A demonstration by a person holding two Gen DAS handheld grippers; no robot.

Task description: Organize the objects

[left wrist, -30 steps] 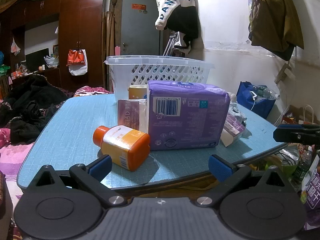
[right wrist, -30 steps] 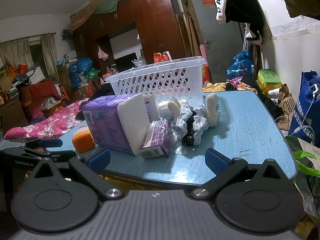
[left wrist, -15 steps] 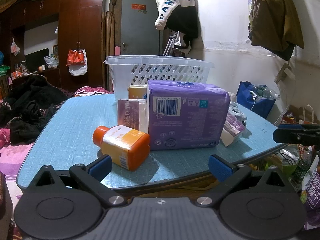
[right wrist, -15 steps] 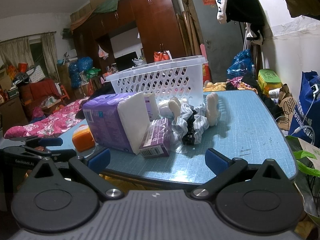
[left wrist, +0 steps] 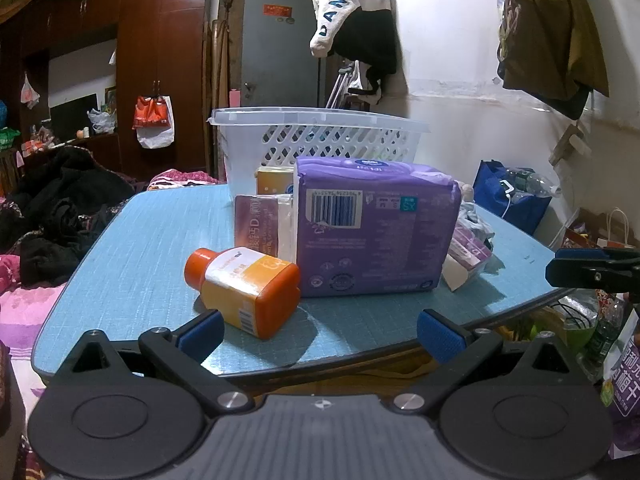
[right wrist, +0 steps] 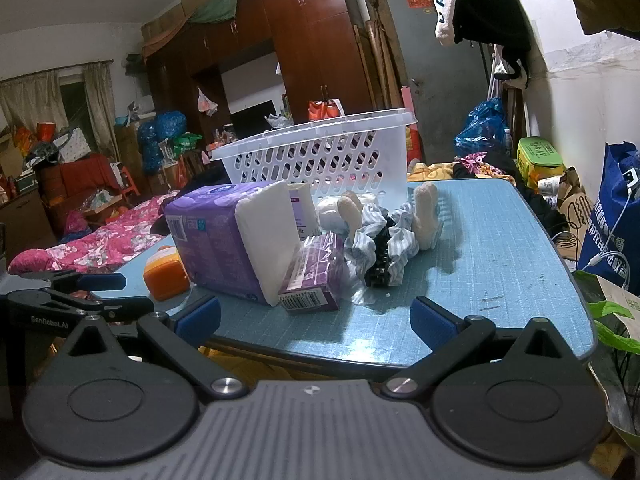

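A cluttered bedroom built around a tall dark wooden wardrobe (right wrist: 304,40)

Bundles and cloth are piled on top of the wardrobe; a grey door (left wrist: 280,48) stands just right of it, and right of that door a white wall (left wrist: 452,80) carries hanging clothes (left wrist: 356,28). Left of the wardrobe, a curtained window (right wrist: 72,104) lets in little light. Below the wardrobe, low down, lies pink floral bedding (right wrist: 96,240).

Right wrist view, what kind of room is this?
Most likely a cluttered bedroom in a home: a dark wooden wardrobe along the far wall, pink floral bedding beside the blue table, and clothes hanging on the wall.
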